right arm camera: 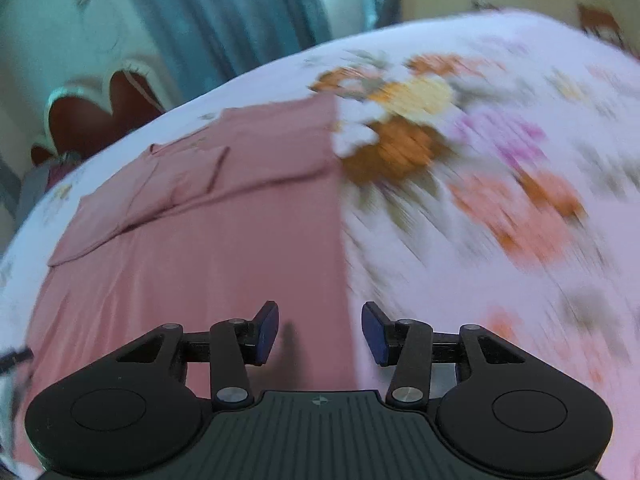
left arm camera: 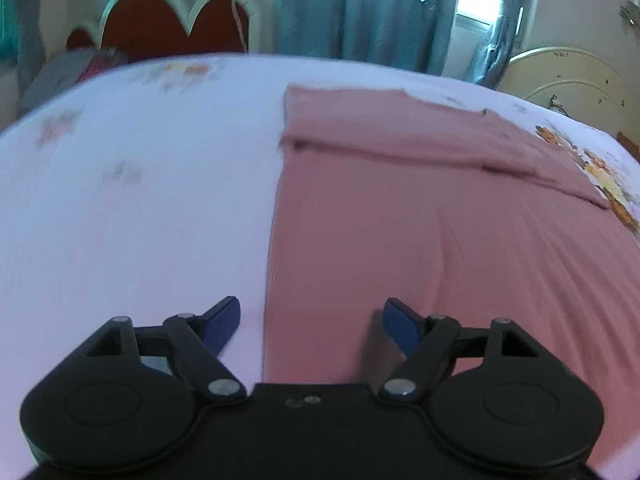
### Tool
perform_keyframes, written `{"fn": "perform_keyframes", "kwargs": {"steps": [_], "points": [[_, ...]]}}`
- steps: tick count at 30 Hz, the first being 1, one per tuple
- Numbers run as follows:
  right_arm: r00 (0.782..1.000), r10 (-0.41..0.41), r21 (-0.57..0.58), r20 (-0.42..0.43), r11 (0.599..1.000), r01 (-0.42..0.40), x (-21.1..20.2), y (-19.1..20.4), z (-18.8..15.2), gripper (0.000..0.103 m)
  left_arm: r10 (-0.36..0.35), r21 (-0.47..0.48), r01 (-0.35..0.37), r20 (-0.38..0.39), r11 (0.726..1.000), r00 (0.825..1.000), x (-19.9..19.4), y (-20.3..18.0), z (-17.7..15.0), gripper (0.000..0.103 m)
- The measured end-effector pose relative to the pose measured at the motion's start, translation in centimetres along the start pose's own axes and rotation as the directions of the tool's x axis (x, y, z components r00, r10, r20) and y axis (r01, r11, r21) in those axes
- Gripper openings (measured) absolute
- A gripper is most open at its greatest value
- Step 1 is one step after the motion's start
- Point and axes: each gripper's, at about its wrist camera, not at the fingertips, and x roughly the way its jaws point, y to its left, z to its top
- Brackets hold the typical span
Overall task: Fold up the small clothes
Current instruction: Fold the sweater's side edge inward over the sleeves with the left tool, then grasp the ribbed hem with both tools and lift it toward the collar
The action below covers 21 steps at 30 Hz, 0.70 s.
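The right tongs point(right arm camera: 320, 332) occupy the lower centre of the frame, jaws apart, nothing between them. A pink garment point(right arm camera: 224, 248) lies flat on the floral bedsheet point(right arm camera: 500, 184), filling the left and centre; its far end is folded over. The garment's right edge runs between the two blue pads point(right arm camera: 269, 330). Teal curtains point(right arm camera: 224, 12) hang at upper left.

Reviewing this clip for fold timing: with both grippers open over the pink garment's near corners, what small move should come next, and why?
Probably lower both and pinch the near hem. The left gripper hangs open astride the pink garment at its left edge, the right gripper open astride its right edge; neither holds cloth. The far part already looks folded in, so the near end seems next.
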Motion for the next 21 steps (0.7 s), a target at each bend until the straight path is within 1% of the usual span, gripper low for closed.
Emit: {"fn": "perform_keyframes", "kwargs": {"steps": [2, 3, 5, 7, 9, 10, 11, 14, 15, 18, 20, 21], "points": [[1.000, 0.019, 0.067, -0.024, 0.998, -0.018, -1.0, -1.9, -1.2, 0.047, -0.035, -0.048, 0.034, -0.008, 0.998, 0.999, -1.2, 0.8, -1.6, 0.083], [0.999, 0.034, 0.089, -0.039, 0.996, -0.030, -1.4, -2.7, -1.8, 0.047, -0.052, -0.076, 0.052, 0.000, 0.996, 0.999, -1.9, 1.2, -2.4, 0.083], [0.996, 0.081, 0.112, -0.043, 0.991, -0.076, -2.4, -3.5, -3.1, 0.047, -0.098, -0.124, 0.098, 0.004, 0.987, 0.995, -2.9, 1.8, -3.4, 0.083], [0.988, 0.144, 0.145, -0.056, 0.980, -0.135, -3.1, -4.0, -4.1, 0.047, -0.150, -0.180, 0.149, 0.010, 0.972, 0.989, -3.7, 2.5, -4.2, 0.080], [0.977, 0.203, 0.190, -0.069, 0.964, -0.187, -3.6, -4.4, -5.1, 0.047, -0.204, -0.230, 0.203, 0.018, 0.952, 0.979, -4.2, 3.2, -5.1, 0.078], [0.970, 0.232, 0.207, -0.069, 0.955, -0.213, -3.9, -4.7, -5.6, 0.047, -0.235, -0.258, 0.232, 0.020, 0.938, 0.972, -4.4, 3.5, -5.4, 0.078], [0.964, 0.257, 0.223, -0.071, 0.946, -0.236, -4.2, -5.0, -6.1, 0.047, -0.276, -0.293, 0.272, 0.028, 0.917, 0.961, -4.6, 4.0, -5.8, 0.078], [0.931, 0.355, 0.293, -0.081, 0.901, -0.319, -4.4, -5.8, -7.2, 0.047, -0.364, -0.378, 0.356, 0.053, 0.855, 0.930, -4.8, 5.0, -6.8, 0.078], [0.919, 0.383, 0.306, -0.088, 0.889, -0.341, -4.3, -5.8, -7.5, 0.047, -0.389, -0.402, 0.381, 0.065, 0.833, 0.919, -4.7, 5.4, -6.9, 0.074], [0.901, 0.425, 0.314, -0.092, 0.871, -0.379, -4.0, -5.8, -7.6, 0.047, -0.436, -0.461, 0.429, 0.097, 0.777, 0.895, -3.7, 6.1, -7.3, 0.069], [0.891, 0.446, 0.329, -0.089, 0.857, -0.396, -3.5, -5.9, -7.4, 0.047, -0.463, -0.476, 0.456, 0.110, 0.752, 0.879, -3.1, 6.3, -7.5, 0.068], [0.886, 0.454, 0.332, -0.092, 0.853, -0.402, -3.3, -5.9, -7.3, 0.047, -0.473, -0.475, 0.464, 0.109, 0.747, 0.874, -3.1, 6.4, -7.7, 0.066]]}}
